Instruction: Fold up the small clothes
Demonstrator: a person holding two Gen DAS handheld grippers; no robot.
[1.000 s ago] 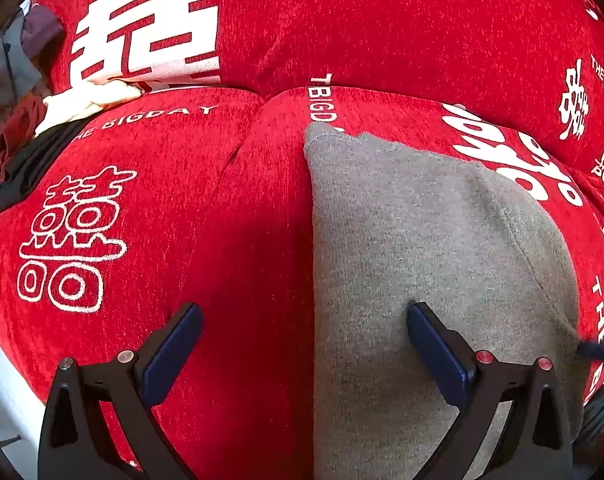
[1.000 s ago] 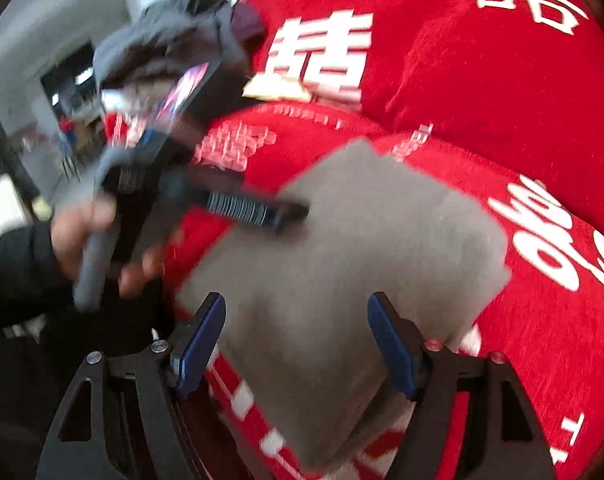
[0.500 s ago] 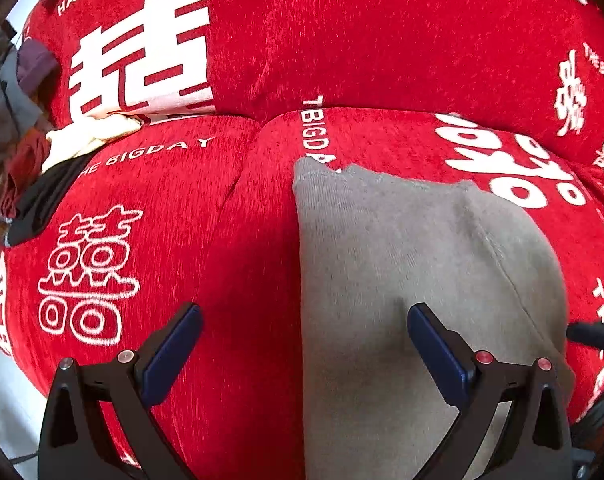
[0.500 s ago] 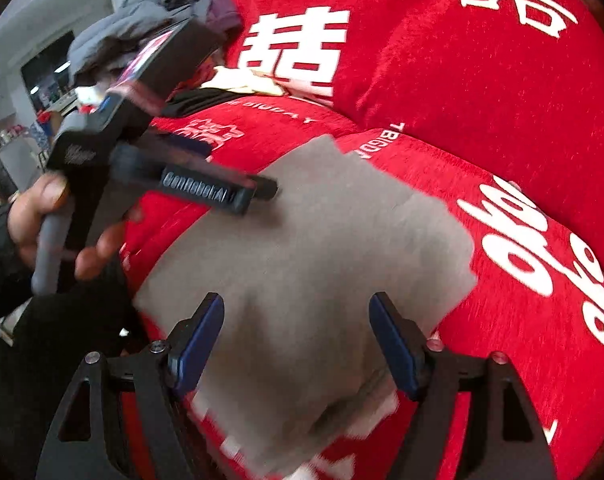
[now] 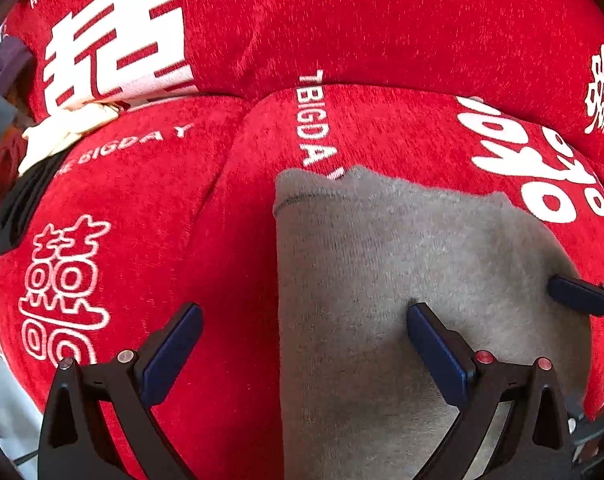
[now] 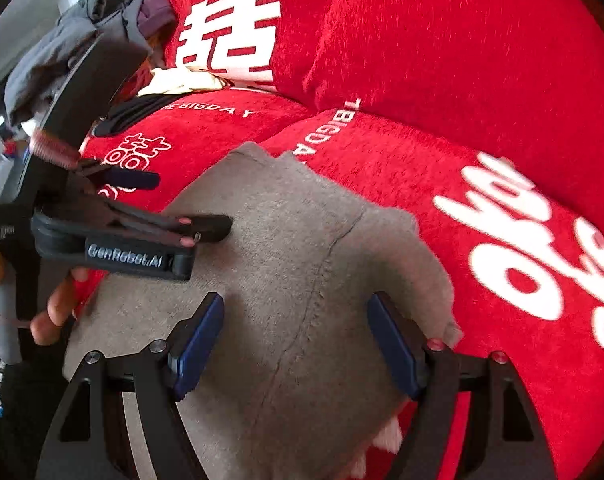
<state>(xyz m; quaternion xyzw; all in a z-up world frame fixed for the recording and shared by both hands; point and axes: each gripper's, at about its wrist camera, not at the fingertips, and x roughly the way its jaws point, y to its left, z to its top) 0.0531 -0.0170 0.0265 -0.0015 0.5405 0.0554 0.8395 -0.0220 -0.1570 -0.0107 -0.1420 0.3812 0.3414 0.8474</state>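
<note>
Garment: grey, lying flat on the sofa seat, just behind its front edge, already folded to a compact block, I judge. My left tongs hang over its left edge, jaws apart, empty. My right tongs hang over its middle, jaws apart, empty. Both are clear, so the fold rests undisturbed.

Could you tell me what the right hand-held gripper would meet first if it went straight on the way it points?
Most likely the flat grey knit garment lying on the red sofa cushion; the right hand-held gripper stands open over it.
</note>
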